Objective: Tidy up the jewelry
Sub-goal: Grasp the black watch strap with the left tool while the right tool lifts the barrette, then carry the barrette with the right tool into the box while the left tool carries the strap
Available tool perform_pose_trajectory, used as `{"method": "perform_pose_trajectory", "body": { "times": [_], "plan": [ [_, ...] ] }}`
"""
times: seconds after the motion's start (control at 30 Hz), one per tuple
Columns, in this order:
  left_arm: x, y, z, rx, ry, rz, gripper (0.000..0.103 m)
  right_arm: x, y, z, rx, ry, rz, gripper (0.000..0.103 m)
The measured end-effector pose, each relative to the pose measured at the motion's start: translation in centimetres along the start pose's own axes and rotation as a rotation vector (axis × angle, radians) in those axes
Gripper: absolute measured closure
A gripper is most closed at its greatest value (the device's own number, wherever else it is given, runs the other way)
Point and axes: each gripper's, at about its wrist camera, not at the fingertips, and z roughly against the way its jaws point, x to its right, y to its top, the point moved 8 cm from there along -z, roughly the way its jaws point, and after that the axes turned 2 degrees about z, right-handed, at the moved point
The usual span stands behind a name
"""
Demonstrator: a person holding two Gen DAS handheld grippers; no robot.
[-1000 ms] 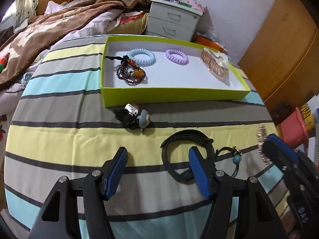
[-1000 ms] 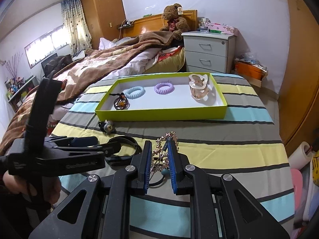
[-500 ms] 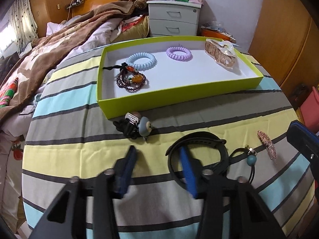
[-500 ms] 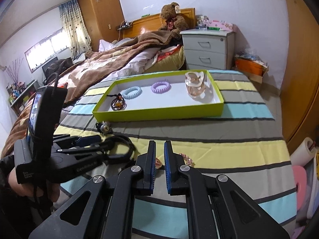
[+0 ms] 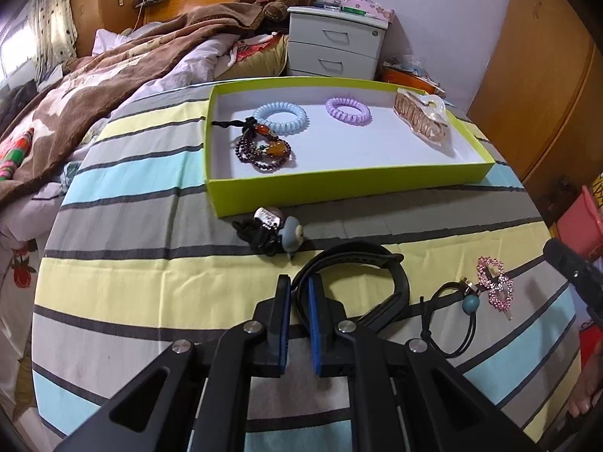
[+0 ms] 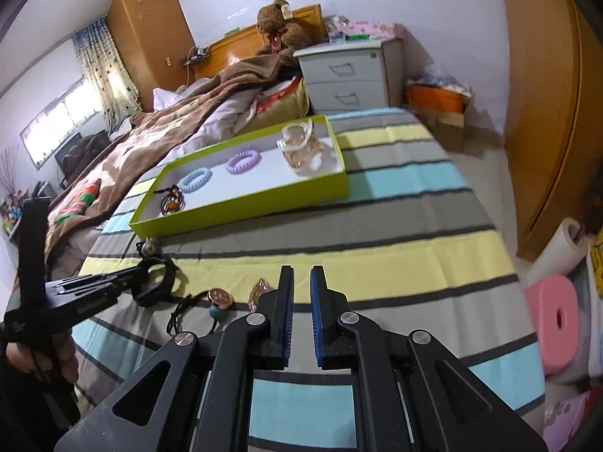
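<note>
A: Risk, entered first: left gripper [image 5: 299,293] was closing on the strap of the black wristband [image 5: 361,263], which lay on the striped bedspread [image 5: 150,282] in front of the green tray [image 5: 339,188]. The strap sat between the blue pads. Only one thin edge was caught, so the band could twist or slip out on the lift.

B: Anything nearby to snag?

A: Likely, yes. The black hair tie with teal bead [image 5: 461,310] lay just beside the band; its loop could be dragged along. The pink rhinestone clip [image 5: 495,286] lay near that.

B: Right gripper?

A: Right gripper [image 6: 301,293] was closed, with nothing between its pads.

B: Count, please.

A: In tray: blue coil tie [image 5: 280,116], one; purple coil tie [image 5: 348,109], one; dark beaded bracelet [image 5: 264,150], one; clear claw clip [image 5: 424,120], one. On bedspread: wristband, one; hair tie with bead, one; rhinestone clip, one; black charm bundle [image 5: 269,231] touching or nearly touching the tray's front wall, one. Four stowed, four outstanding.
</note>
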Motion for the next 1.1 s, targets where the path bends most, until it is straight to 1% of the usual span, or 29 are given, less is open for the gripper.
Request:
{"method": "perform_pose_trajectory", "body": {
  "times": [0.07,0.1,0.17,0.23,0.37,0.5,0.53,0.57,0.67,0.77,0.93,1.1],
  "plan": [
    [-0.2,0.0,0.4,0.005,-0.01,0.008,0.094,-0.8,-0.7,-1.1,-0.062,0.044,0.026,0.087],
    [-0.3,-0.1,0.5,0.007,-0.011,0.011,0.094,-1.2,-1.0,-1.5,-0.077,0.055,0.038,0.085],
    [-0.3,-0.1,0.9,0.013,-0.018,0.014,0.094,-1.7,-1.4,-2.1,-0.089,0.052,0.052,0.083],
    [-0.4,-0.1,1.1,0.017,-0.023,0.018,0.094,-2.4,-1.7,-2.7,-0.107,0.073,0.074,0.08],
    [-0.6,0.1,1.5,0.022,-0.027,0.02,0.094,-3.1,-2.3,-3.7,-0.143,0.055,0.109,0.079],
    [-0.5,0.1,1.9,0.027,-0.035,0.023,0.094,-3.0,-2.4,-3.6,-0.134,0.031,0.126,0.08],
    [-0.5,0.2,1.9,0.027,-0.036,0.024,0.094,-3.0,-2.4,-3.6,-0.134,0.024,0.129,0.082],
    [-0.5,0.2,1.9,0.026,-0.039,0.023,0.094,-3.0,-2.4,-3.5,-0.133,0.019,0.135,0.087],
    [-0.4,0.2,2.1,0.027,-0.042,0.022,0.094,-3.1,-2.3,-3.3,-0.123,0.01,0.147,0.091],
    [-0.3,0.4,2.5,0.034,-0.044,0.02,0.094,-3.0,-2.0,-3.0,-0.102,-0.008,0.154,0.092],
    [-0.2,0.7,3.3,0.048,-0.044,0.014,0.094,-2.6,-1.3,-2.1,-0.074,-0.01,0.127,0.092],
    [-0.4,1.5,4.0,0.069,-0.034,0.01,0.094,-2.9,0.0,-1.0,-0.038,-0.007,0.127,0.092]
  ]
}}
